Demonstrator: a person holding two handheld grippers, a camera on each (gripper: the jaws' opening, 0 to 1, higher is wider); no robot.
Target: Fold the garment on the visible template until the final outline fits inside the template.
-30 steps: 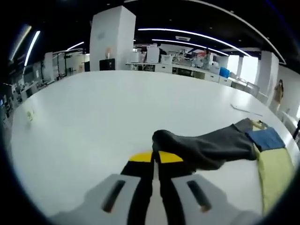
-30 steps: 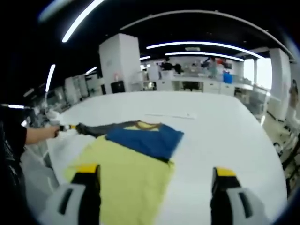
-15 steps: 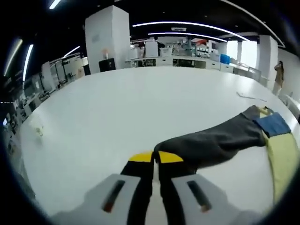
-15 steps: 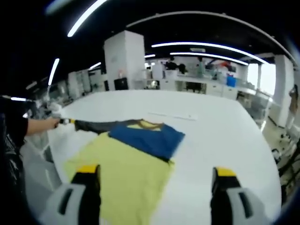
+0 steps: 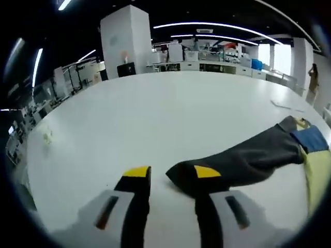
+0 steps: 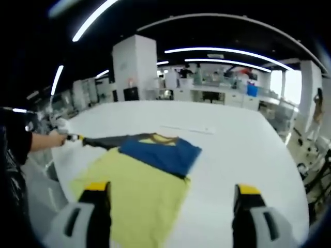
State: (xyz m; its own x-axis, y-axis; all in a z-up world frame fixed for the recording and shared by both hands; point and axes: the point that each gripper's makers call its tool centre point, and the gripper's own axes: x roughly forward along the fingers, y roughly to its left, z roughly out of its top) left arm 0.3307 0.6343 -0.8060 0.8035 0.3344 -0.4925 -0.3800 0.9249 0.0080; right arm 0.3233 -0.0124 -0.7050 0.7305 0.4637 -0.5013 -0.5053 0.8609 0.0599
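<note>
The garment lies spread on the white table (image 6: 243,155): a yellow body (image 6: 134,191), a blue upper part (image 6: 163,152) and a dark grey sleeve (image 6: 103,140) stretched out to the left. In the left gripper view the sleeve (image 5: 243,160) runs from the blue and yellow part (image 5: 313,150) down to my left gripper (image 5: 170,175). That gripper is open, and the cuff lies on the table against its right jaw. My right gripper (image 6: 172,188) hovers open above the yellow body, holding nothing. A hand holds the left gripper (image 6: 72,138) at the sleeve's end.
A thin white strip (image 6: 189,128) lies on the table beyond the garment. The table's rounded edge (image 6: 57,170) runs close by the hand at left. A white pillar (image 5: 126,39) and lab benches (image 5: 207,54) stand behind. A person (image 6: 316,111) stands far right.
My left gripper has opened and let go of the sleeve cuff, which now rests on the table. The right gripper has stayed open and barely moved.
</note>
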